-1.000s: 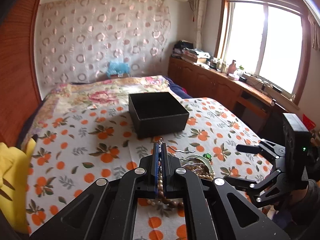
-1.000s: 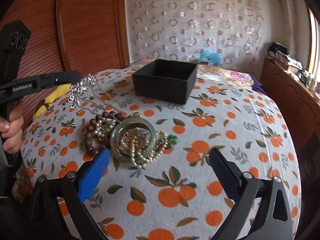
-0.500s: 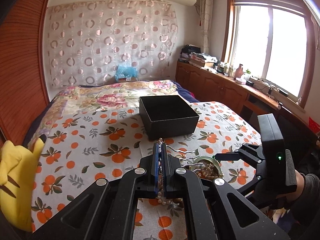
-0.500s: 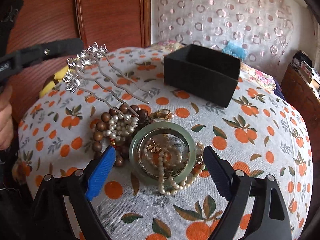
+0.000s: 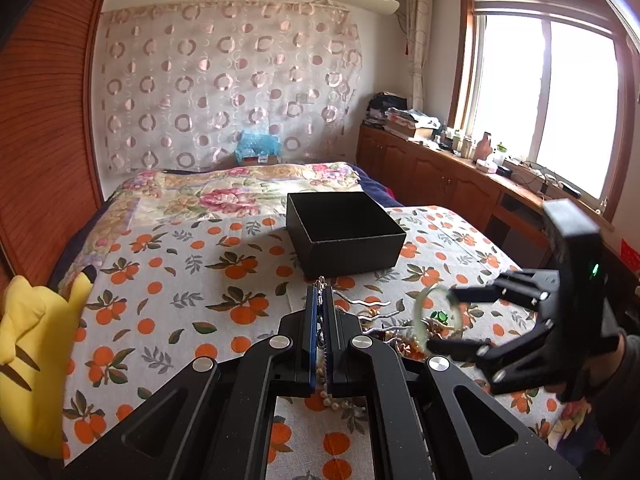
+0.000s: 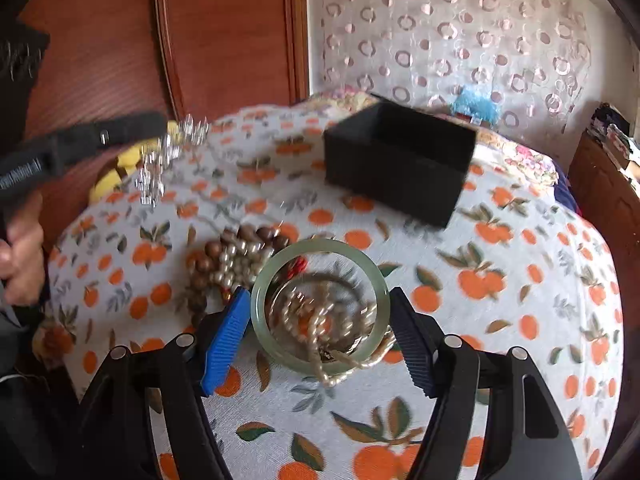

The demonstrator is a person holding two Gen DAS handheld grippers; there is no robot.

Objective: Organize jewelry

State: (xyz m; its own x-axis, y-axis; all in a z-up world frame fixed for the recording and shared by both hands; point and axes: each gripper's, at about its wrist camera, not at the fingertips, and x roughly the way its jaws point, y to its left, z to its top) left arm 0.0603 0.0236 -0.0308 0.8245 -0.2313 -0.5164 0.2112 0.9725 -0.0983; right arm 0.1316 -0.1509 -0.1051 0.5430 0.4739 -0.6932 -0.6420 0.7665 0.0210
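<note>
Jewelry [image 6: 256,264] lies unsorted beside your empty black box [image 6: 400,160]: left gripper [image 5: 319,320] clamps the silver hairpin [image 6: 160,160], right gripper [image 6: 316,332] closing around the jade bangle [image 6: 320,304].

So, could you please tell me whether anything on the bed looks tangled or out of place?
Yes: a cream pearl strand threads through the pale green jade bangle, between the closing right gripper pads, so lifting the bangle may drag it along. The black box holds no visible jewelry.

Motion blurs the silver hairpin [image 6: 168,160] and the black box [image 6: 400,160]; the picture's left edge cuts off the hand [image 6: 20,252].
</note>
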